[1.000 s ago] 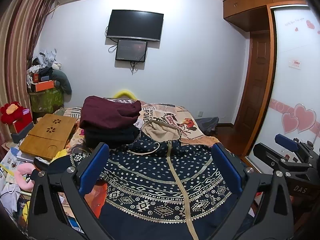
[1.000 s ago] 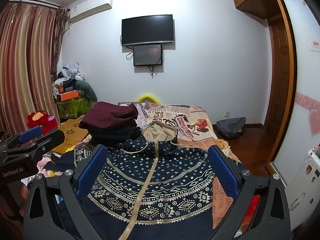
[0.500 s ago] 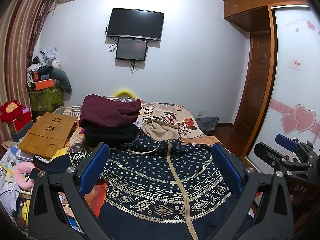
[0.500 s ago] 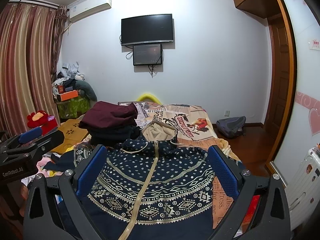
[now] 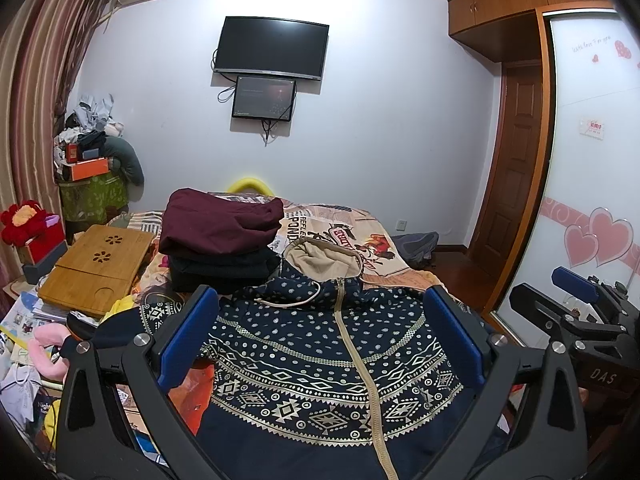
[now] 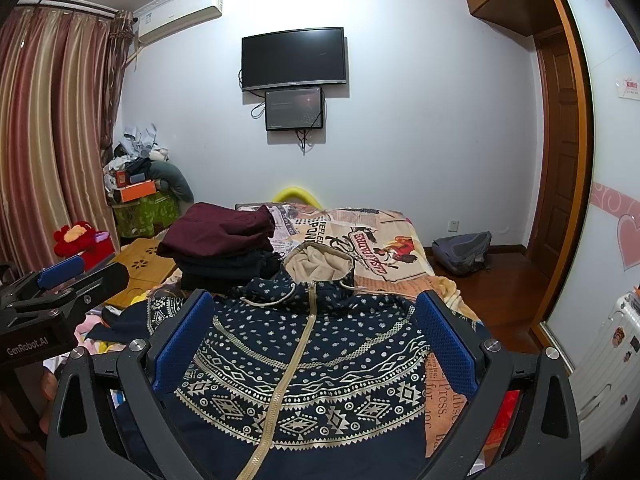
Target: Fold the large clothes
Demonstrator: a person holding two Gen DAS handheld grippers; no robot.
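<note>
A stack of folded maroon and dark clothes is seen on the bed at left. The navy, gold-patterned zip hoodie is spread flat, unfolded, centrally. Left gripper and right gripper are held above it, fingers apart, empty.

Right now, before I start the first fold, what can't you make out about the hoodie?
- Navy hoodie hem: both wrist views, cut off by the bottom edge and gripper frames.
- Sleeves: hidden behind the open jaws of the left gripper and right gripper.
- Folded clothes stack: lower items too dark to count.
</note>
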